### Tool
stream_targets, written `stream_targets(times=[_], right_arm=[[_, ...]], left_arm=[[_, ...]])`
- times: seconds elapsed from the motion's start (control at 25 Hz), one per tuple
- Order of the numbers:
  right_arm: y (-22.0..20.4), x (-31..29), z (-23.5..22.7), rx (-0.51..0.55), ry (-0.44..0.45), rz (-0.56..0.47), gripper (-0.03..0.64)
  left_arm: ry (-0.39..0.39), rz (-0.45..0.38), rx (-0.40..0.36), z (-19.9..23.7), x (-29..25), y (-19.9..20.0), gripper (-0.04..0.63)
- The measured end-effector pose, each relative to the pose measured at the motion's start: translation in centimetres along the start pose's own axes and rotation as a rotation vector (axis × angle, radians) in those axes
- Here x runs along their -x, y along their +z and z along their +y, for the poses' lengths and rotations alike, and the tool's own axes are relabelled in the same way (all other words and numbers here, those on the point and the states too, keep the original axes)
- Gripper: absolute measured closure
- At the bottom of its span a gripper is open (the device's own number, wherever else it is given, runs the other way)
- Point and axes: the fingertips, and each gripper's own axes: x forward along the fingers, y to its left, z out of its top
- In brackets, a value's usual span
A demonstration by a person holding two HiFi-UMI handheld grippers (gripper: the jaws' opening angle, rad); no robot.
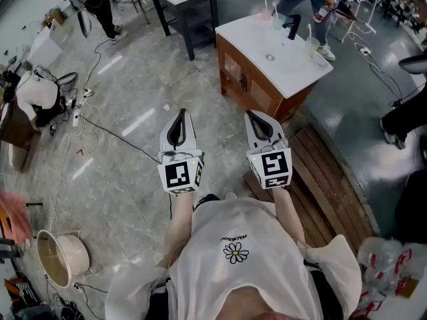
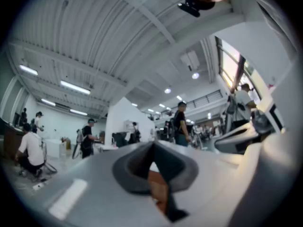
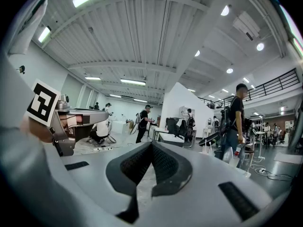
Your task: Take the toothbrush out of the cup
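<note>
Both of my grippers are held up in front of me, well short of the washbasin cabinet [image 1: 267, 85]. The left gripper [image 1: 180, 114] is shut and holds nothing; its dark pads meet in the left gripper view [image 2: 152, 146]. The right gripper [image 1: 253, 115] is likewise shut and bare, as its own view shows [image 3: 151, 145]. On the far end of the white counter stand a pinkish cup [image 1: 266, 17] and a clear cup [image 1: 278, 23], each with a thin stick rising from it, too small to tell as a toothbrush. Another pale cup [image 1: 311, 45] stands to the right of the black faucet [image 1: 292, 26].
A wooden slat platform [image 1: 333, 172] lies on the floor beside the cabinet. A dark table [image 1: 185, 5] stands further back. Cables [image 1: 80, 112] run over the tiled floor on the left, with a bucket [image 1: 60, 255] nearby. Several people stand around the hall. Plastic bottles [image 1: 393, 265] lie at the bottom right.
</note>
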Motion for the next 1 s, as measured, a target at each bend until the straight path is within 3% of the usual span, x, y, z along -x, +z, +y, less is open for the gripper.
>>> stream_targets(times=[1.0], right_arm=[[-1.8, -4.1, -0.3, -0.04, 0.071, 0.015, 0.617]], left_arm=[[-0.004, 0.017, 0.018, 1.2, -4.5, -2.2, 0.589]])
